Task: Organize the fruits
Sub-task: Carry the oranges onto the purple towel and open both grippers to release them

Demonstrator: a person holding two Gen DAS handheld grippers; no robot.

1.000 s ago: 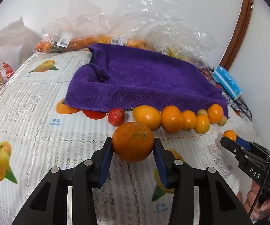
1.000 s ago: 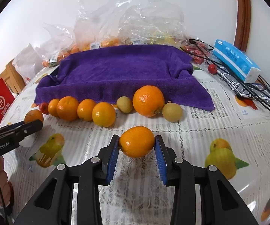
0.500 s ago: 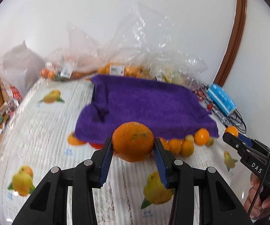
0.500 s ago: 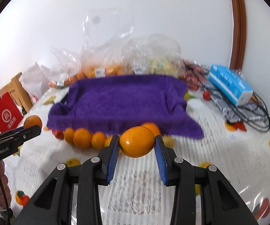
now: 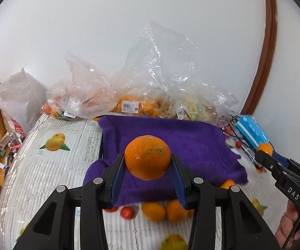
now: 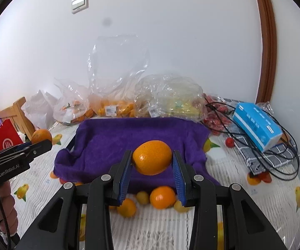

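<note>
- Grippers first: the left gripper (image 5: pixel 147 175) has its blue pads clenched on a large orange (image 5: pixel 147 157) with dimpled, rough skin, held in the air in front of the purple towel (image 5: pixel 191 143)
- Right gripper (image 6: pixel 152 174) grasps a smaller, smooth oval orange (image 6: pixel 152 157) between its blue pads, also lifted above the table
- Each gripper shows at the edge of the other's view, with its fruit at the tip and the person's hand (image 6: pixel 6 206) below it
- Below the grippers, a row of loose fruit (image 6: pixel 162 196) lies on the tablecloth (image 6: pixel 254 198) along the towel's near edge: several oranges, small yellow fruits and, in the left view, one small red fruit (image 5: pixel 127 212)
- Tablecloth is white with a lacy pattern and printed yellow and orange fruit pictures
- Purple towel lies spread across the middle of the table, its left edge folded up
- To the right of the towel sit a blue box (image 6: pixel 257 129), black cables (image 6: pixel 283 164), a checked cloth and a few small red fruits (image 6: pixel 230 142)
- Behind the towel, against the white wall, clear plastic bags (image 5: pixel 150 83) hold orange, yellow and red fruit, some with price labels
- Far left, a white bag (image 5: pixel 18 95), a red bag (image 6: pixel 5 139) and part of a wooden chair (image 6: pixel 18 112)
</note>
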